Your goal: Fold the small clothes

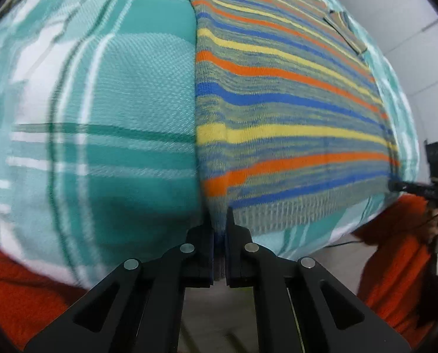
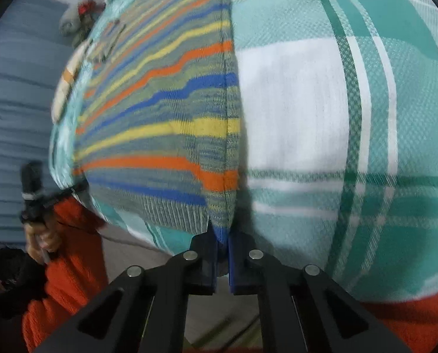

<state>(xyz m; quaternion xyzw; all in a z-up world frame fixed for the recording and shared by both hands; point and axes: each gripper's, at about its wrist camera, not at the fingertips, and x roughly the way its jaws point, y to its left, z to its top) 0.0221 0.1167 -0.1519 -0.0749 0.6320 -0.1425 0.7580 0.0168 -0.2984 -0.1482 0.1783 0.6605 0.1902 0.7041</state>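
Left wrist view. My left gripper (image 1: 219, 229): black plastic, angular arms with round metal pins, blue-edged pads; jaws pressed together, pinching the near left corner of the striped knit sweater (image 1: 277, 103) at its ribbed hem. The sweater runs away from my fingertips and to their right: soft knit, grey-green ground crossed by orange, yellow and blue bands, a side seam straight ahead of the jaws, hem ribbed in fine vertical lines. It lies flat on a plaid cloth (image 1: 116, 103), woven with a visible waffle-like texture, teal and white with dark green lines, spreading left of my fingertips. Far right of the gripper, my right gripper (image 1: 410, 188) shows as a black bar meeting the sweater's other hem corner. Orange knit sleeve (image 1: 395, 250) below it.

Right wrist view. My right gripper (image 2: 223, 235): same black build, blue pads; jaws closed on the near right corner of the striped knit sweater (image 2: 160, 111), where hem and side seam meet. The sweater extends ahead and left of my fingertips, stripes wavy, surface slightly rumpled. The plaid cloth (image 2: 336, 117) fills the space to the right, a white block and teal checks. Far left, the left gripper (image 2: 71, 191) appears blurred at the opposite hem corner, with a hand (image 2: 42, 238) and orange sleeve (image 2: 68, 264) below it.
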